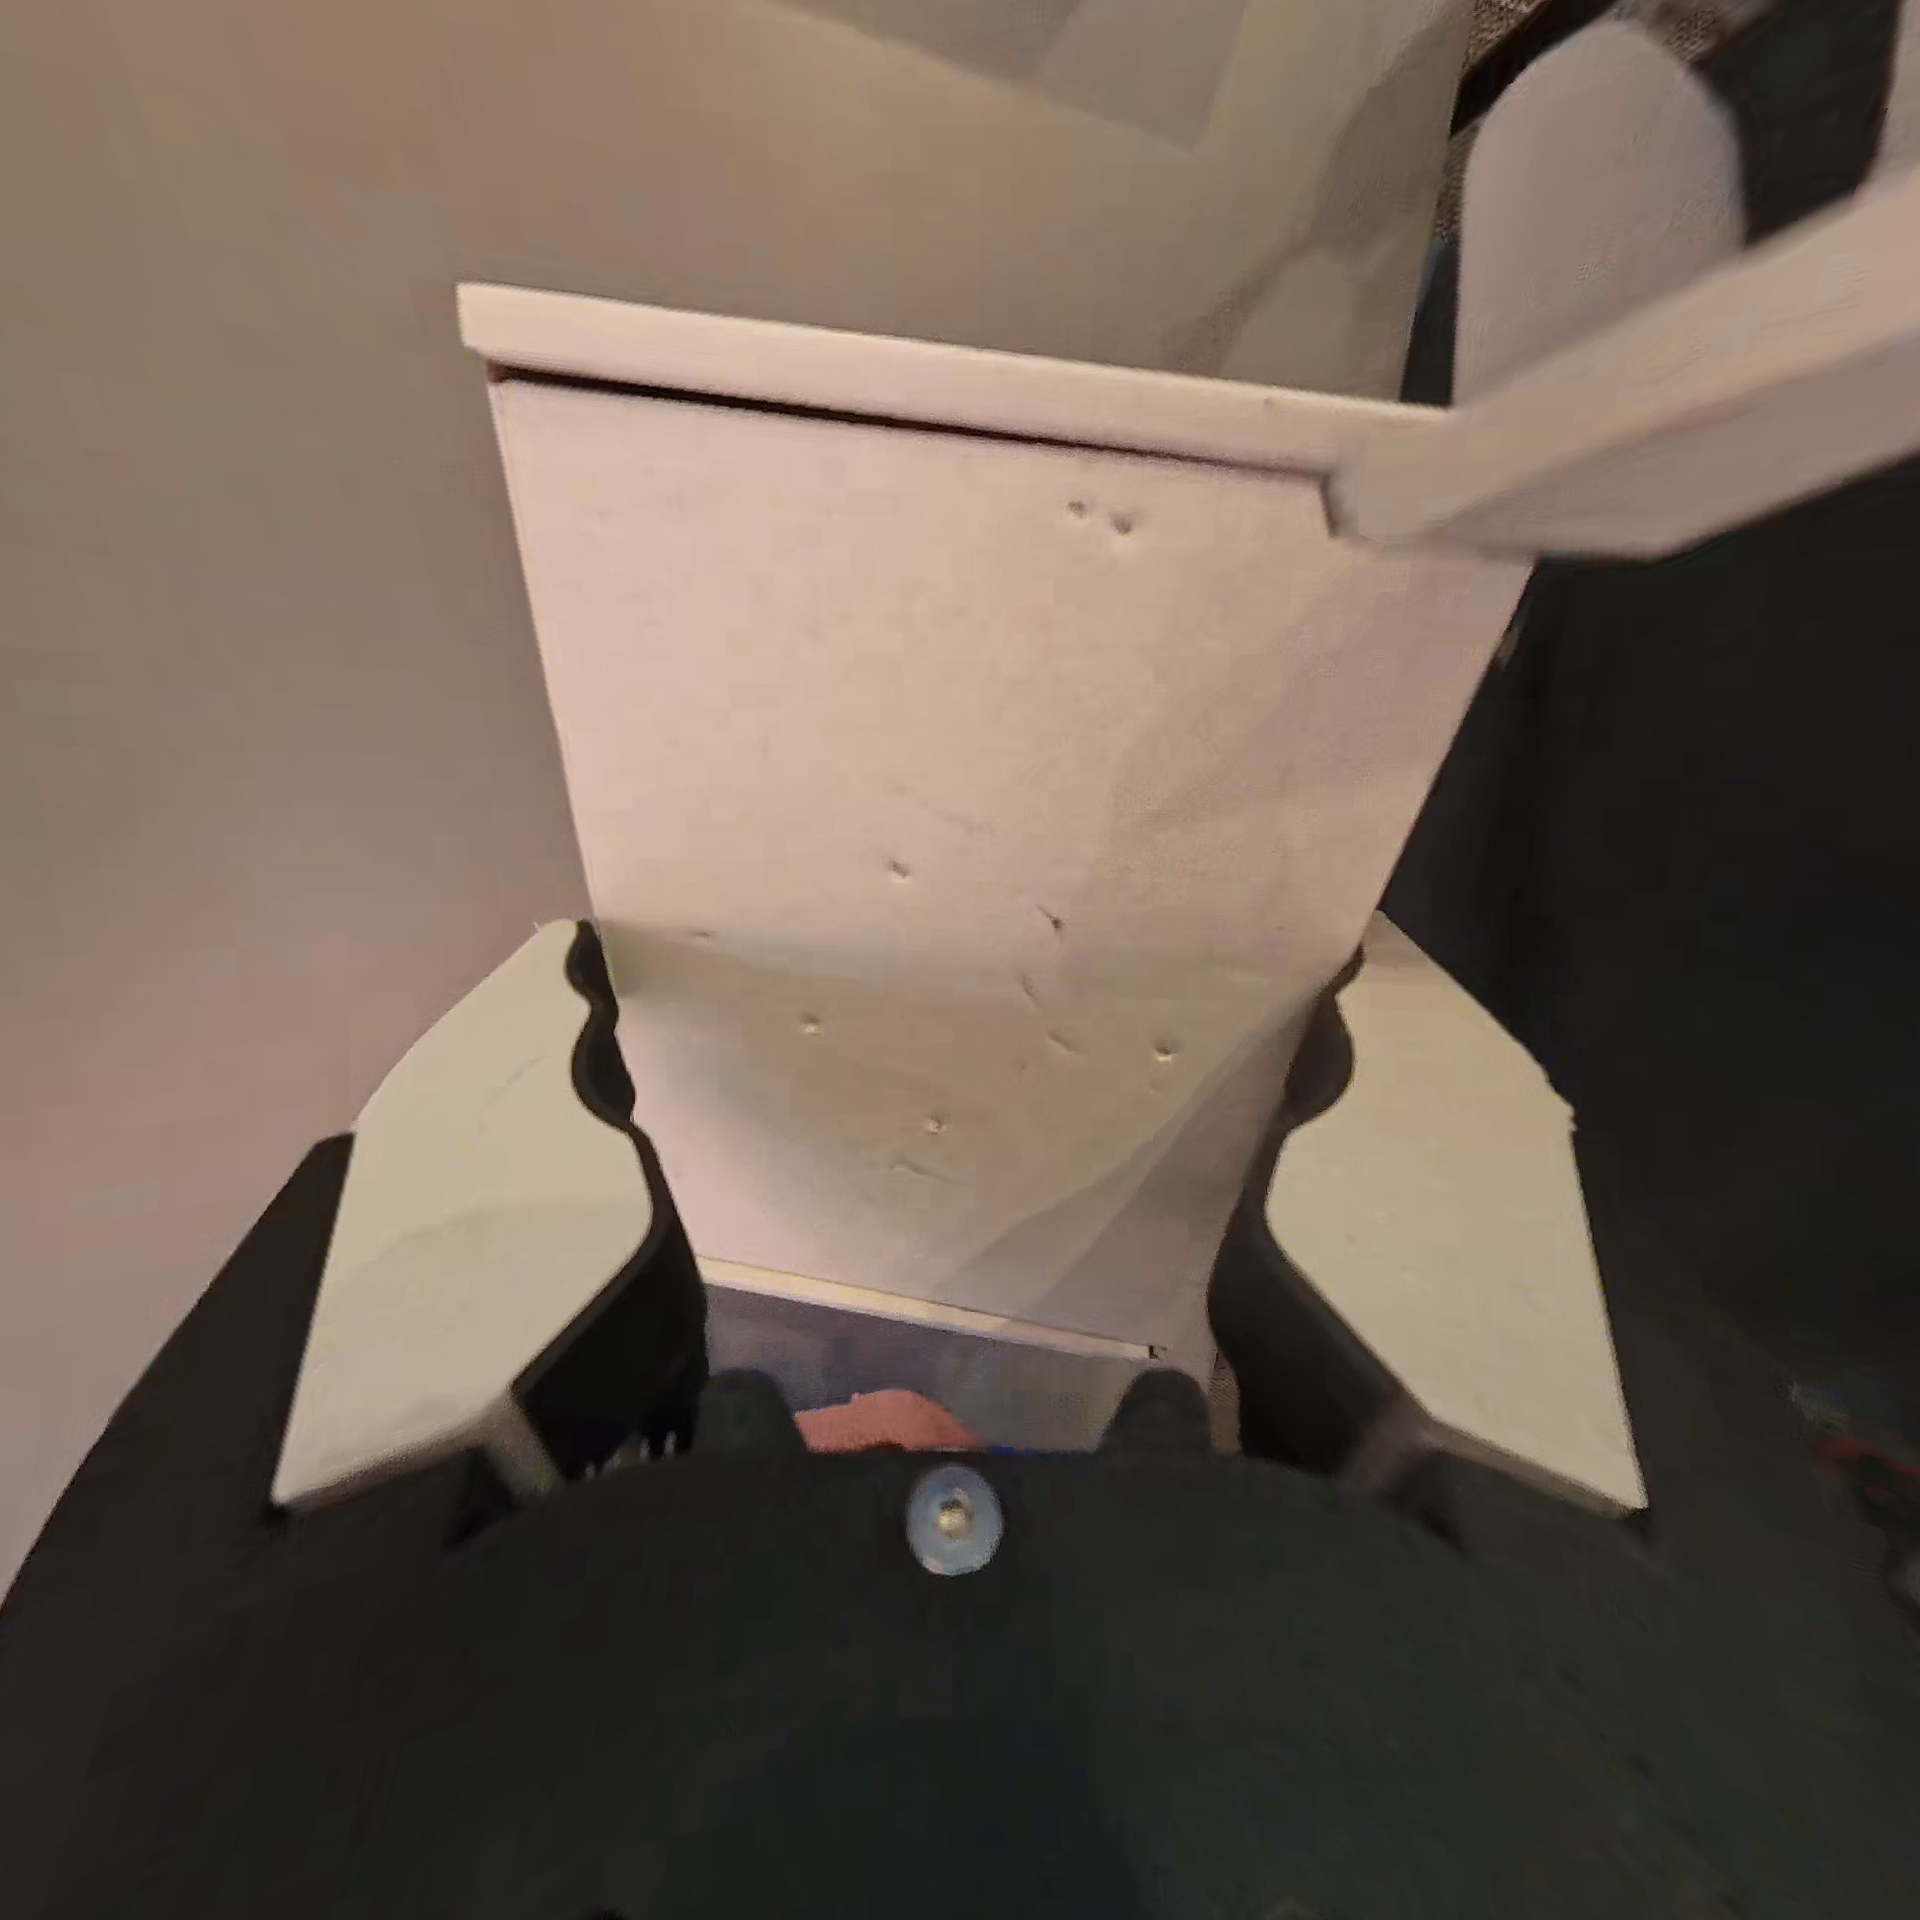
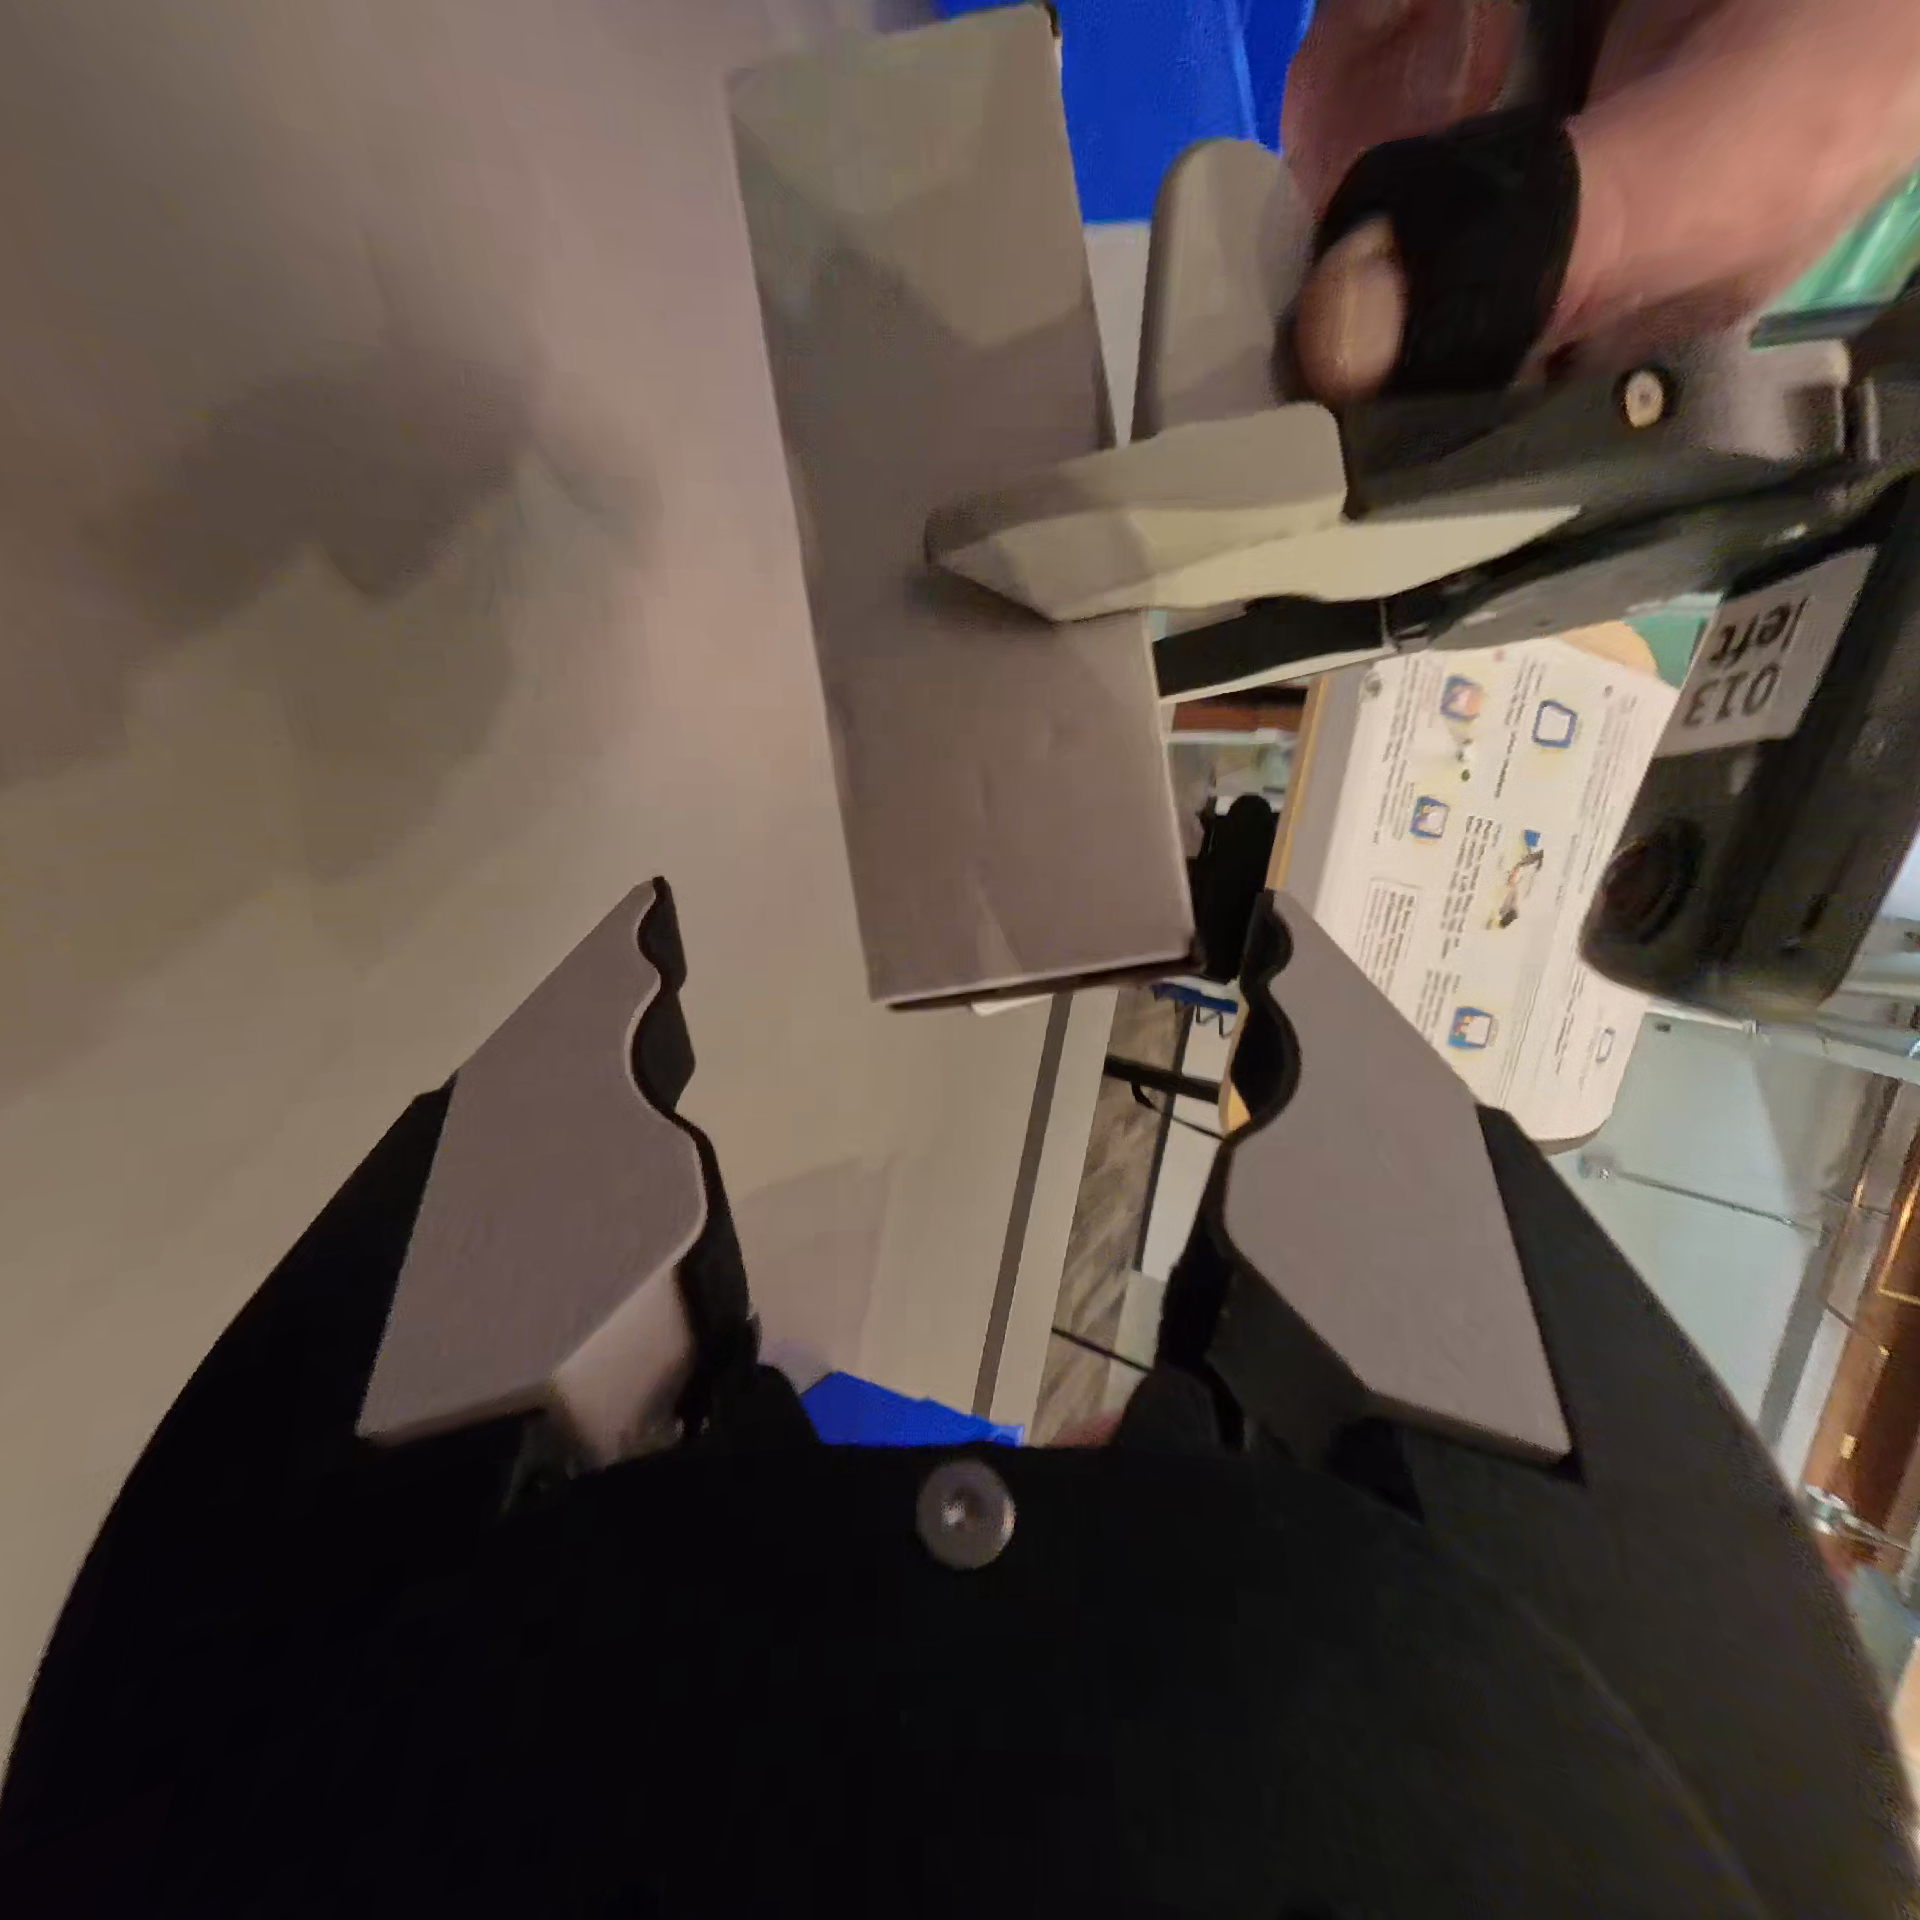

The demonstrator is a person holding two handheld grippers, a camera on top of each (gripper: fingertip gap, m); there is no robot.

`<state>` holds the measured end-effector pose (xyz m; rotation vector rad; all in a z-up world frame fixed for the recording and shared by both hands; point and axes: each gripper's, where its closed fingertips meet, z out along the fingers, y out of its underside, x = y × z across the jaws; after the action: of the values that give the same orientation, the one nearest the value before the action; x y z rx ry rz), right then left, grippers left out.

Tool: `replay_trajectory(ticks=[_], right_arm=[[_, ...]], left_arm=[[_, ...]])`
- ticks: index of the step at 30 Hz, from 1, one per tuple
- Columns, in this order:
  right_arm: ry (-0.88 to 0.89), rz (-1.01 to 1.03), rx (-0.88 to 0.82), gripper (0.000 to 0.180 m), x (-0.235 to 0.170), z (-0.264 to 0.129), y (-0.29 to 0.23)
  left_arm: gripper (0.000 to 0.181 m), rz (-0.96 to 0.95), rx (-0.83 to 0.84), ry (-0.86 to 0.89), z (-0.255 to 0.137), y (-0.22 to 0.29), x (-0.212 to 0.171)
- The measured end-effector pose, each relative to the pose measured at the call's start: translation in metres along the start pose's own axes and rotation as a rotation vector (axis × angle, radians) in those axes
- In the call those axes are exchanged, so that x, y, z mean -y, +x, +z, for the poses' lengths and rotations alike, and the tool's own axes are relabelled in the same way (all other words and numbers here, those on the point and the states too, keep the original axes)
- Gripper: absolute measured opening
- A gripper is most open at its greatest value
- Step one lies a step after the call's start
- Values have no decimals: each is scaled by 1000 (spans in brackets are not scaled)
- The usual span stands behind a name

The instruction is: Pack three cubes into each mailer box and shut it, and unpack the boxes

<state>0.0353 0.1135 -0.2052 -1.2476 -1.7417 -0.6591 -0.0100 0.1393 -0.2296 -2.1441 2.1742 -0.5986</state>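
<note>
A white mailer box (image 1: 987, 748) with its lid down is clamped between my left gripper (image 1: 961, 987) fingers, lifted off the grey table. It also shows in the right wrist view (image 2: 966, 623), standing on end in the air. There my left gripper's near finger (image 2: 1143, 520) presses its side and a hand (image 2: 1662, 156) holds the gripper. My right gripper (image 2: 961, 925) is open and empty, with its fingertips just below the box's lower end. One of its fingers (image 1: 1662, 416) crosses the box's far right corner in the left wrist view. No cubes are in view.
The grey table (image 2: 312, 520) fills the left side, and its edge (image 2: 1039, 1195) runs down the middle of the right wrist view. A blue object (image 2: 1143, 83) lies at the far end. A printed sheet on a board (image 2: 1486, 883) stands beyond the edge.
</note>
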Motion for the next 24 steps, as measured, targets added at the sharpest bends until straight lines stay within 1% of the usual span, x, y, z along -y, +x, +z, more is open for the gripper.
replay_trajectory(ticks=[3, 5, 7, 9, 10, 13, 16, 17, 18, 20, 21, 23, 24], right_arm=[[-54, -18, 31, 101, -15, 9, -18], [-81, -17, 80, 95, -24, 11, -31], [-104, -21, 140, 87, -33, 11, -46], [-112, -9, 244, 80, -38, 10, -66], [-120, -5, 268, 77, -40, 10, -73], [-135, -7, 315, 60, -45, 12, -86], [-138, 6, 344, 60, -46, 11, -92], [-134, 18, 366, 57, -45, 10, -94], [-135, 25, 401, 47, -45, 8, -99], [-151, 17, 397, 53, -48, 9, -101], [-157, 12, 393, 56, -49, 10, -102], [-155, 9, 393, 59, -49, 10, -103], [-152, 18, 397, 61, -49, 9, -104]], left_arm=[[124, 3, -46, -46, 26, -2, 7], [125, -5, -55, -78, 40, -4, 8], [125, 1, -23, -111, 52, -9, 8], [124, 14, 4, -136, 62, -11, 8], [124, 18, 12, -144, 66, -11, 9], [125, 43, 55, -178, 80, -10, 9], [125, 79, 145, -192, 84, -13, 11], [125, 92, 164, -186, 85, -13, 11], [122, 88, 151, -159, 84, -9, 13], [129, 49, 76, -94, 80, 4, 17], [133, 42, 69, -80, 77, 6, 15], [146, 68, 127, -68, 69, 5, 4], [147, 75, 151, -64, 65, 5, -4]])
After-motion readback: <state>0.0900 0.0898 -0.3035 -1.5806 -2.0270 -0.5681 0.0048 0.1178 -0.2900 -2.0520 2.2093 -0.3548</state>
